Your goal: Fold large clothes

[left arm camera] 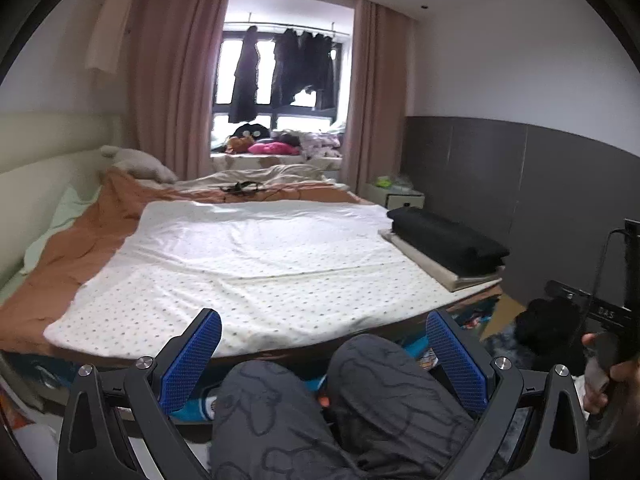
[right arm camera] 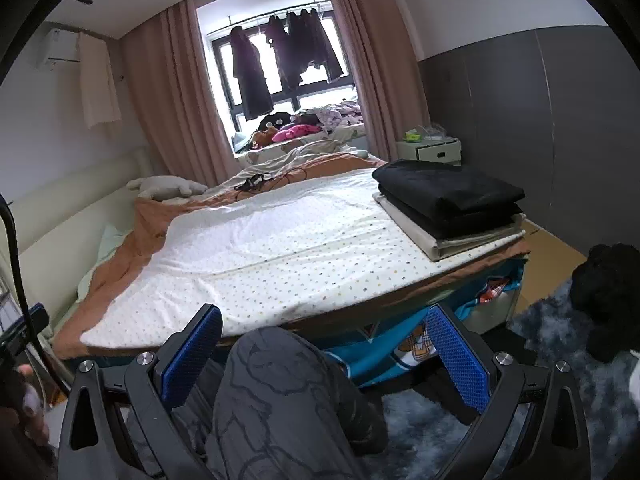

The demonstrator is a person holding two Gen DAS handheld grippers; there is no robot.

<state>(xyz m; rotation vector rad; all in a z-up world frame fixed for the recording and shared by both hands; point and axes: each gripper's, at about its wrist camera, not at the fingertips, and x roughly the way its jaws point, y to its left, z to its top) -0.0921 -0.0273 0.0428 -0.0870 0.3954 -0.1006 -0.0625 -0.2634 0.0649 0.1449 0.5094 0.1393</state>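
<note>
Showing from the left wrist camera, the right gripper (left arm camera: 612, 320) and the hand (left arm camera: 604, 376) holding it are appearing at the frame's right edge; its fingers are out of sight there. Only the right wrist view is showing the grey shaggy rug (right arm camera: 560, 392) and the black fluffy heap (right arm camera: 608, 296). Both grippers, left (left arm camera: 324, 360) and right (right arm camera: 324, 356), are spreading their blue pads wide over the person's knees, gripping nothing. A folded stack, black garment (right arm camera: 448, 192) over beige cloth (right arm camera: 452, 240), is lying well ahead on the bed's right corner.
</note>
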